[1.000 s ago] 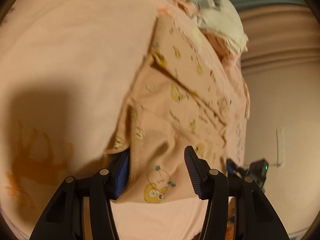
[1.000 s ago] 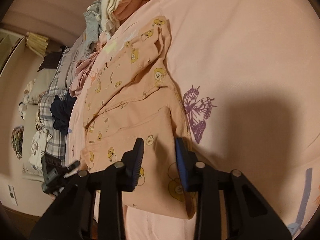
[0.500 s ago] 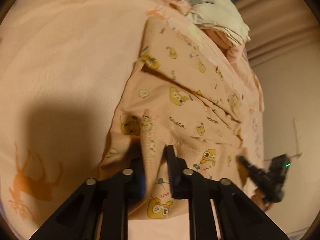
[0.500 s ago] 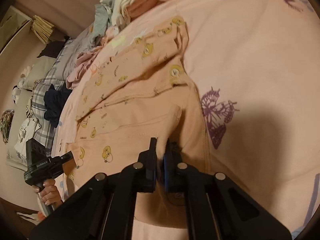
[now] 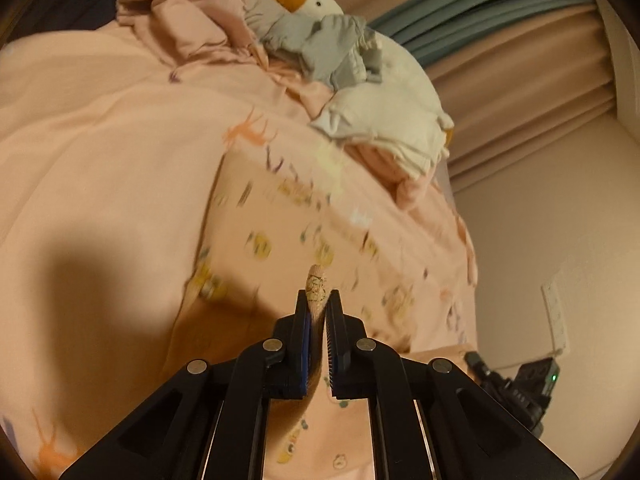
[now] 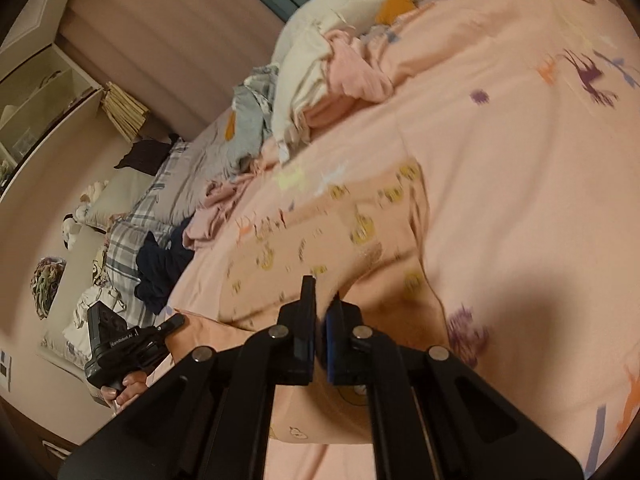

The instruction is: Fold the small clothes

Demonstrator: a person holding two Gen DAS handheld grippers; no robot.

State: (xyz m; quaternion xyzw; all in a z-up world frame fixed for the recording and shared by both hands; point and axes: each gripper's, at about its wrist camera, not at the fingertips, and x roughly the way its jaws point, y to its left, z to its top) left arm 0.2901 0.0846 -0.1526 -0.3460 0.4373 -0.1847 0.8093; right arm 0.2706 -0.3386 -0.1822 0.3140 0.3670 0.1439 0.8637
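Left wrist view: the left gripper (image 5: 319, 312) is clenched on a fold of the peach baby garment (image 5: 296, 236), a nub of ribbed hem poking up between its jaws. The rest of the garment, printed with small yellow cartoon figures and blurred here, spreads ahead of the jaws across the peach bedspread (image 5: 100, 152). Farther ahead and to the right lies a white goose plush toy (image 5: 384, 80), a grey cloth (image 5: 336, 48) draped over it, and beyond it hang beige curtains (image 5: 532, 80). The right gripper's black body shows low at the right edge.

Right wrist view: the right gripper (image 6: 321, 320) has its jaws pressed nearly together on an edge of the same garment (image 6: 344, 232), the fabric rising from the bed into them; the pinched cloth itself is blurred. Ahead and left of the jaws a pile of unsorted clothes (image 6: 320, 80) sits at the bedspread's (image 6: 520, 168) edge. Lower left, a hand (image 6: 128, 390) holds the left gripper's black handle.
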